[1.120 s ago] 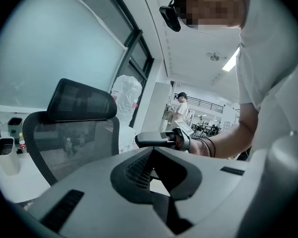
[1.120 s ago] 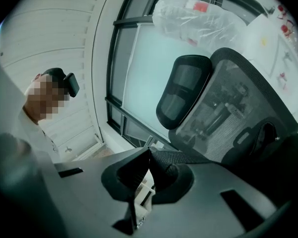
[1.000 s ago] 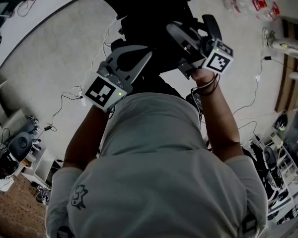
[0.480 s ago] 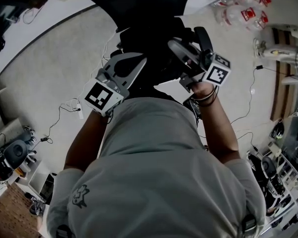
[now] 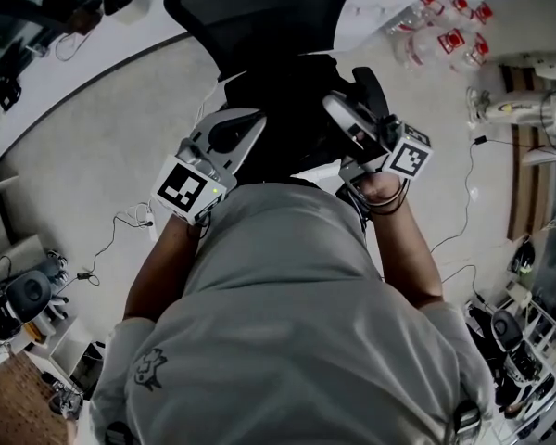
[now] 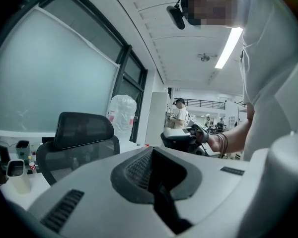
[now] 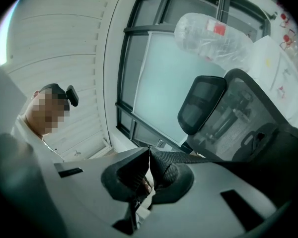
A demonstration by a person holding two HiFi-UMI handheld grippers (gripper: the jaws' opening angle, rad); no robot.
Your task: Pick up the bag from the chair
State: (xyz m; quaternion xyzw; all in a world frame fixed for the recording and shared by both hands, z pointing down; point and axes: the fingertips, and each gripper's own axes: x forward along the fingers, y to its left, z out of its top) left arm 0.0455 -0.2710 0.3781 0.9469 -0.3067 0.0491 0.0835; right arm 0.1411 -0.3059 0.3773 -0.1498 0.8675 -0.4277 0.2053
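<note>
A black bag [image 5: 287, 109] hangs in front of the person's torso, between the two grippers. In the right gripper view my right gripper [image 7: 149, 150] is shut on the bag's black webbing strap [image 7: 203, 157], which runs off to the right toward the bag's dark body [image 7: 283, 148]. In the head view this right gripper [image 5: 349, 102] sits at the bag's right side. My left gripper [image 5: 252, 120] is at the bag's left side. Its jaws [image 6: 151, 150] stand together with nothing seen between them. The black mesh office chair [image 5: 259, 7] stands just beyond the bag.
A pack of water bottles [image 5: 445, 26] lies on the floor at the far right. Cables [image 5: 120, 221] trail over the pale floor at left. Shelving with gear [image 5: 528, 341] fills the right edge, and a desk edge [image 5: 37, 7] runs at top left.
The view has shifted so that more of the chair back shows at the top. Both grippers and the bag sit slightly higher in the picture, with the right grip unchanged.
</note>
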